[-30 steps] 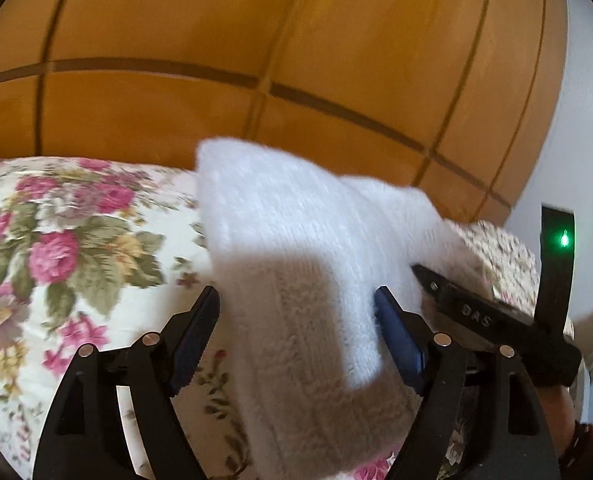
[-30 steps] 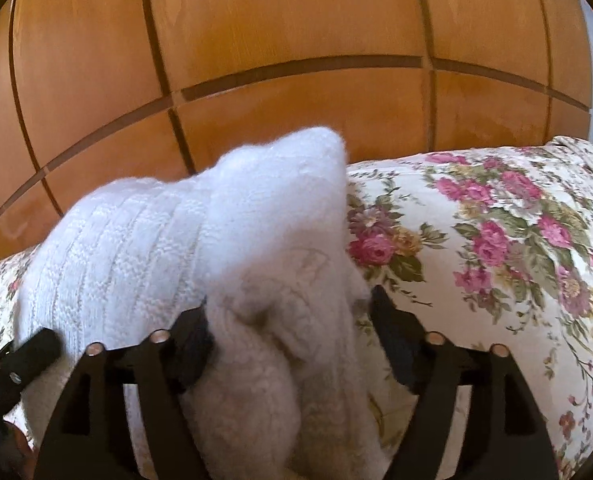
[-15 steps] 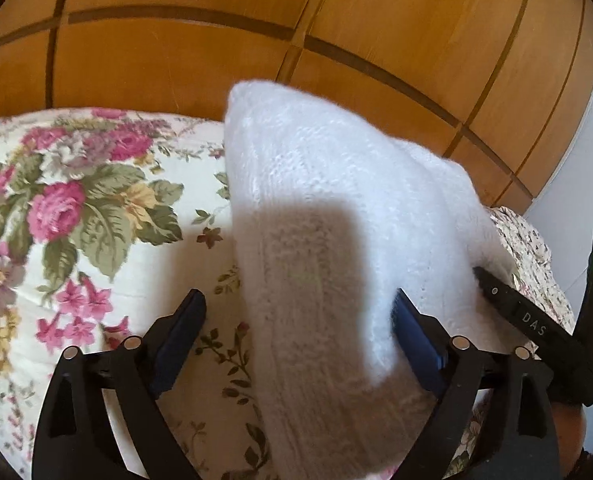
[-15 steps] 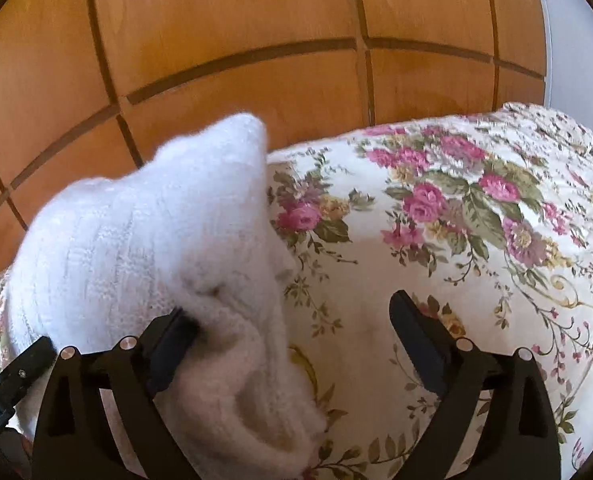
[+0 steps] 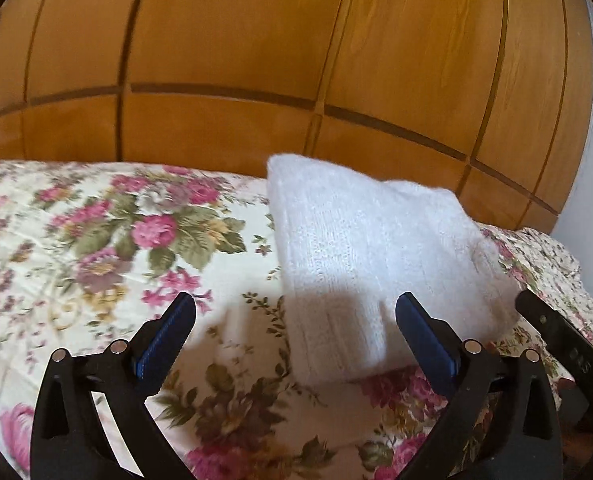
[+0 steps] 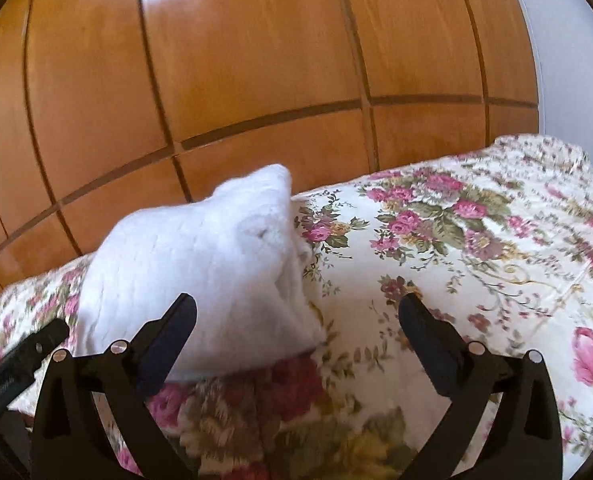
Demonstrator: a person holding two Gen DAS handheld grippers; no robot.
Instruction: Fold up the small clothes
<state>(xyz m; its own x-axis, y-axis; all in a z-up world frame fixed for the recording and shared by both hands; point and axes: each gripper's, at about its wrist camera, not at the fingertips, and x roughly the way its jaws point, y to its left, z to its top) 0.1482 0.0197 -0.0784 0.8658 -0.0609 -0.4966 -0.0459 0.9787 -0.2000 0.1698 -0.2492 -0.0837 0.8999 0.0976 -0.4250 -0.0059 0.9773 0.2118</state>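
Note:
A folded white knitted garment lies on the floral bedspread. In the left wrist view it sits ahead and right of my left gripper, which is open and empty; the right finger overlaps the garment's near edge. In the right wrist view the garment lies ahead and left of my right gripper, which is open and empty. The other gripper's black body shows at the right edge and at the left edge.
A wooden panelled headboard stands behind the bed. A white wall is at the right. The bedspread stretches out to the right of the garment.
Both grippers have pulled back from the garment. It was between the jaws of each gripper; now it lies free on the bed, further ahead of them.

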